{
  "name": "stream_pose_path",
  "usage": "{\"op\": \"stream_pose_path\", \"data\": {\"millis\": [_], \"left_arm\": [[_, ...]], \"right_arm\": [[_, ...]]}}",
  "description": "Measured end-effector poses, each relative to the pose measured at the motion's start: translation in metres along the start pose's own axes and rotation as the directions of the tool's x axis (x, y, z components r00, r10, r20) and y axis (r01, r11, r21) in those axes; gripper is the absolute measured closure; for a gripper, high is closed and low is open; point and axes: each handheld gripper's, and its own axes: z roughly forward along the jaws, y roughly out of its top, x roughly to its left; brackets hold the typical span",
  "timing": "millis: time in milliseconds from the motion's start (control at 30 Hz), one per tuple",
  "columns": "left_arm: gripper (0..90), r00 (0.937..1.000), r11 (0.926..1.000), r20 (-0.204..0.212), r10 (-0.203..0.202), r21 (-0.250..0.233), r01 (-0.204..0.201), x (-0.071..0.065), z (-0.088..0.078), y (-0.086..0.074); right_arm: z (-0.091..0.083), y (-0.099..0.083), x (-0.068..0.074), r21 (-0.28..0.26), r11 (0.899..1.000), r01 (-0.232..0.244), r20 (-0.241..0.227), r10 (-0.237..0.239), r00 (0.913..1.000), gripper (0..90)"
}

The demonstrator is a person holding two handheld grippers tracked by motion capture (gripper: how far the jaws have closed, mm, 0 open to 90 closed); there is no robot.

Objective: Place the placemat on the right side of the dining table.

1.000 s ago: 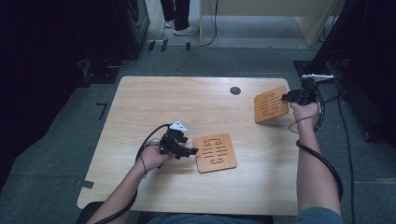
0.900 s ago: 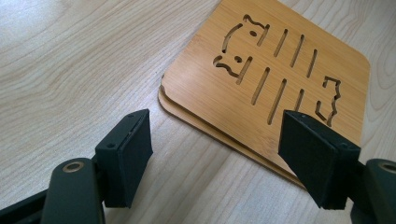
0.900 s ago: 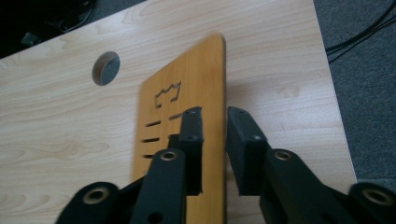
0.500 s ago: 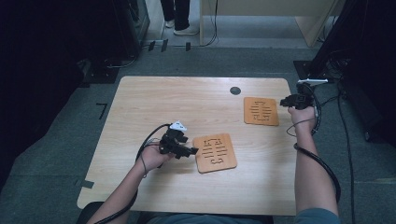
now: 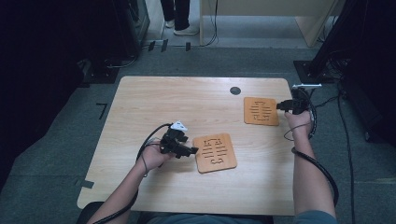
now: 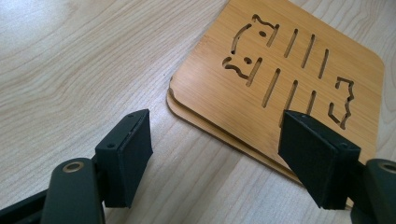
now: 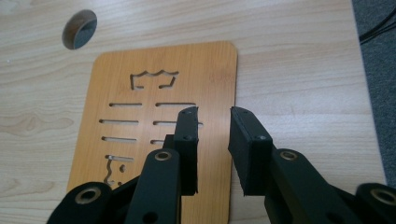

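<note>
The right tool [image 7: 212, 116] has lowered the far wooden board [image 5: 260, 111] flat onto the surface [image 5: 187, 100]; its jaws are just easing apart, seemingly released. The left tool [image 5: 192, 150] is waiting unclenched beside the near board stack [image 5: 215, 152].

— What carries everything here?
— A light wooden table with rounded corners [image 5: 154, 107], with a round dark cable hole [image 5: 235, 90] near its far edge.
— And lying on it?
— Two flat orange-brown bamboo boards with cut-out slots: one [image 5: 215, 152] near the middle, another [image 5: 260, 110] by the far right edge, well apart.
</note>
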Motion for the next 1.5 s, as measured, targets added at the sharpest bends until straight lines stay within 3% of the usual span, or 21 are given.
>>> {"op": "stream_pose_path", "data": {"millis": [300, 1000, 1233, 1500], "left_arm": [[24.9, 0.9999, 1.0000, -0.014, 0.005, 0.002, -0.005, 0.003, 0.002, 0.000], [24.9, 0.9991, 1.0000, -0.042, 0.006, -0.002, -0.006, 0.008, 0.005, 0.001], [24.9, 0.9990, 1.0000, -0.045, 0.004, -0.002, -0.005, 0.009, 0.005, 0.001], [24.9, 0.9986, 1.0000, -0.052, 0.004, -0.002, -0.004, 0.010, 0.005, 0.000]], "right_arm": [[0.005, -0.014, 0.007, -0.007, 0.999, 0.052, -0.005, -0.053, 0.9986, 61.8], [0.000, -0.034, 0.030, -0.018, 0.987, 0.159, -0.037, -0.159, 0.9866, 53.4], [0.000, -0.040, 0.036, -0.019, 0.985, 0.173, -0.044, -0.174, 0.9838, 49.9], [0.000, -0.046, 0.040, -0.039, 0.983, 0.181, -0.046, -0.183, 0.9821, 36.6]]}}
